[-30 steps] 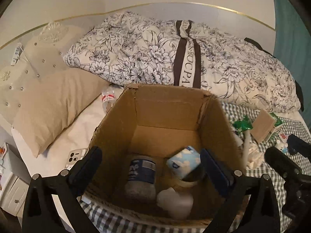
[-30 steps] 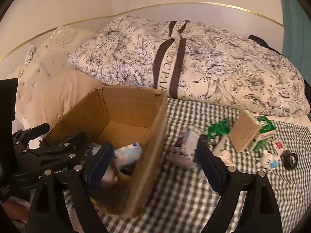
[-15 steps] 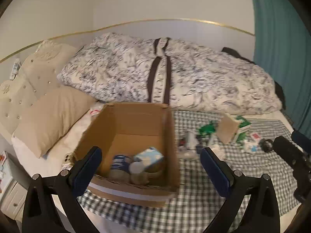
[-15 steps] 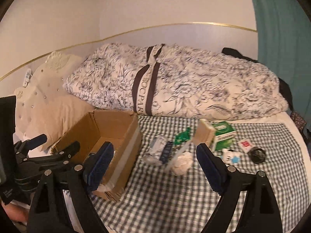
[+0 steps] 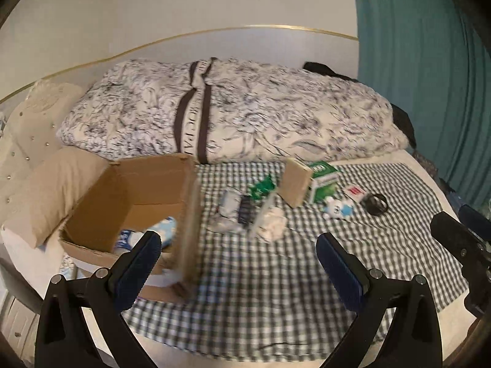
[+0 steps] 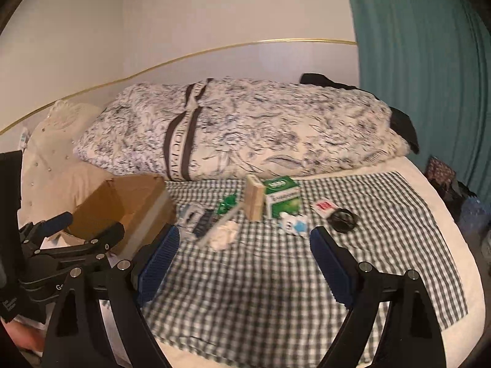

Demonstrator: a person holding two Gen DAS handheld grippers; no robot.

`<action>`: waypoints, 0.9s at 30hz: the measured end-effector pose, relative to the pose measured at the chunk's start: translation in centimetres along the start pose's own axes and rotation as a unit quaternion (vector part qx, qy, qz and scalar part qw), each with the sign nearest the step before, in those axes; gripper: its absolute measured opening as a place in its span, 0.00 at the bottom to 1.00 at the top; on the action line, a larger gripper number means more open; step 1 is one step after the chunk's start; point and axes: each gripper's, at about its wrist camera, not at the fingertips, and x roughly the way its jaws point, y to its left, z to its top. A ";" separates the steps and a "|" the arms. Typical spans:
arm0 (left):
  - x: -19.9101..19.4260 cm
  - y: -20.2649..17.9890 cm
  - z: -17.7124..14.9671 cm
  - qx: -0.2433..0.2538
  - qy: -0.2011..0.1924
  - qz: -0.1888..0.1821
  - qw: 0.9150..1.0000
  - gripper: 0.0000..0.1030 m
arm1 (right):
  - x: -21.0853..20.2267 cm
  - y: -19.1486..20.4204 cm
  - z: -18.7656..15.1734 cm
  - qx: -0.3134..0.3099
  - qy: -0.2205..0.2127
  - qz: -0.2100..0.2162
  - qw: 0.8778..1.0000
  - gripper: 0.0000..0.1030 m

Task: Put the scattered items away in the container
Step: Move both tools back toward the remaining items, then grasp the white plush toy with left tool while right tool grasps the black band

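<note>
At the bottom of each wrist view the near jaws stand wide apart with nothing between them: the left hand-held gripper (image 5: 237,263) and the right hand-held gripper (image 6: 242,260) are both released and empty, hovering over the near edge of the bed, clear of every item.

Just beyond them lies bare checked cloth (image 5: 276,291), open room for either tool to come in low without knocking anything.

In the middle left of the left view sits the cardboard box (image 5: 129,196), top open, some blue-and-white packs already inside; its tall right wall is the edge any carried item must clear.

Right of the box, near it, the scattered items cluster mid-frame: a blue-and-white packet (image 6: 196,217), a crumpled white tissue (image 6: 225,236), a green wrapper (image 6: 227,204), a brown block (image 6: 254,197) leaning against a green carton (image 6: 282,196), a small white-and-blue toy (image 6: 293,224), a red-and-white card (image 6: 322,207) and a black ring (image 6: 342,219).

Farthest, along the top, a folded floral duvet (image 5: 233,113) walls off the back, likely keeping things from rolling away.
</note>
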 end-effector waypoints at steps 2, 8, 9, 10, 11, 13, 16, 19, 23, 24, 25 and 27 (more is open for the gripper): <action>0.4 -1.4 -0.4 0.006 0.005 -0.006 1.000 1.00 | -0.1 -1.1 -0.5 0.003 0.003 -0.006 1.000 0.85; 2.5 -5.1 -1.1 0.018 0.029 -0.031 0.999 1.00 | 0.5 -4.6 -2.0 0.018 0.015 -0.020 1.000 0.85; 2.9 -5.7 -1.3 0.021 0.031 -0.032 0.999 1.00 | 0.7 -5.2 -2.2 0.020 0.018 -0.023 0.999 0.85; 3.4 -6.5 -1.4 0.026 0.034 -0.035 0.998 1.00 | 0.9 -5.8 -2.4 0.023 0.020 -0.026 0.999 0.85; 3.8 -7.0 -1.4 0.028 0.037 -0.036 0.998 1.00 | 1.1 -6.4 -2.6 0.025 0.023 -0.029 0.999 0.85; 4.9 -8.1 -1.6 0.033 0.045 -0.038 0.998 1.00 | 1.8 -7.7 -2.9 0.032 0.030 -0.033 0.998 0.85; 7.0 -9.8 -1.8 0.033 0.057 -0.042 0.997 1.00 | 3.0 -9.9 -3.5 0.042 0.040 -0.040 0.997 0.85; 9.4 -11.4 -2.1 0.027 0.073 -0.048 0.996 1.00 | 4.6 -11.9 -4.0 0.046 0.053 -0.051 0.996 0.85; 12.7 -13.4 -2.2 0.024 0.091 -0.053 0.994 1.00 | 7.1 -14.6 -4.5 0.050 0.070 -0.060 0.994 0.85; 13.5 -13.8 -2.2 0.023 0.095 -0.055 0.994 1.00 | 8.0 -15.4 -4.5 0.051 0.076 -0.063 0.994 0.85; 14.5 -14.4 -2.1 0.020 0.099 -0.055 0.993 1.00 | 8.8 -15.9 -4.6 0.051 0.079 -0.066 0.993 0.85; 16.0 -15.2 -1.9 0.013 0.102 -0.058 0.993 1.00 | 10.5 -17.1 -4.6 0.051 0.088 -0.071 0.992 0.85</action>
